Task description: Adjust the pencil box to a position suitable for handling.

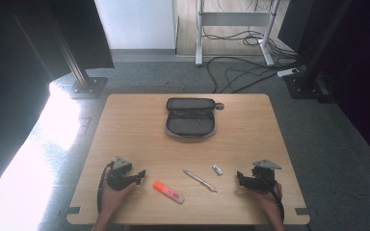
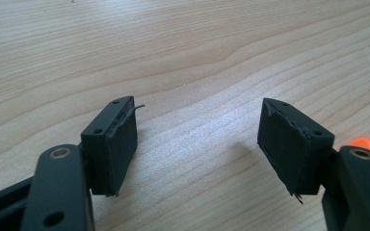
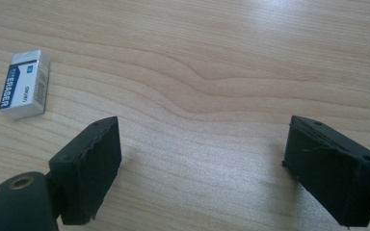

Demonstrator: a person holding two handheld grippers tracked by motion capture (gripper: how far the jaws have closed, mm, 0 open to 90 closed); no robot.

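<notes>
The left gripper (image 1: 136, 176) rests on the wooden table (image 1: 125, 125) with jaws spread wide, holding nothing. Just beside its right jaw lies the orange highlighter (image 1: 168, 192), long axis running away to the right and slightly toward the person. The right gripper (image 1: 241, 179), also spread and empty, has the white eraser (image 3: 25, 84) just ahead-left. Far beyond both lies the open pencil case (image 1: 191, 118).

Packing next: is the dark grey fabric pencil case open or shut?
Open: the dark grey fabric pencil case lies unzipped, its lid flipped back.
</notes>
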